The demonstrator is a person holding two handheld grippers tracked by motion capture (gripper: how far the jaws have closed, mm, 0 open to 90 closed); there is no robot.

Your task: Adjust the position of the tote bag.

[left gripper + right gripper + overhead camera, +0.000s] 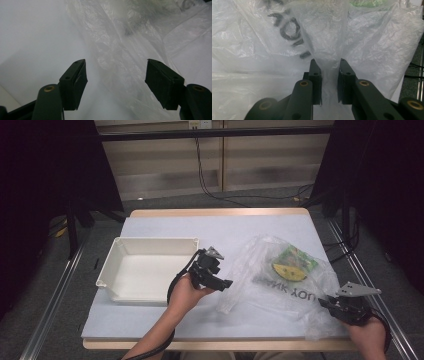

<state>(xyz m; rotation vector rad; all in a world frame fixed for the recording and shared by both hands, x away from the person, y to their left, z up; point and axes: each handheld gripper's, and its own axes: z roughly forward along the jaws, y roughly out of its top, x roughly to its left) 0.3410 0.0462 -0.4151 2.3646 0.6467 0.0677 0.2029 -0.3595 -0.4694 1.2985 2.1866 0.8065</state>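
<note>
- One clear plastic bag (pixel 280 280) lies crumpled on the right half of the table (pixel 165 222), its black lettering facing up; in the right gripper view the letters (pixel 287 30) run off the top edge and cannot be read whole.
- One green and yellow packet (pixel 292 264) sits inside the bag, near its far side; the film over it blurs the print, so what it is cannot be told. In the right gripper view just a green patch (pixel 367 3) of it shows at the top edge.
- One white tray (pixel 120 251) stands on the left half of the table, just beside the left gripper and apart from the bag.
- Two grippers are in view, one in each hand.
- The left gripper (pixel 224 284) hovers at the bag's left edge. Its jaws stand well apart in the left gripper view, with a fold of the bag (pixel 120 62) lying between them but touching neither pad.
- The right gripper (pixel 331 304) is at the bag's near right corner. Its jaws are drawn close together on a bunched pleat of the film (pixel 329 75), pinching it.
- The left gripper view is soft and hazy, so the bag's far part is hard to make out there.
- The person's forearms are cut off by the bottom of the high view.
</note>
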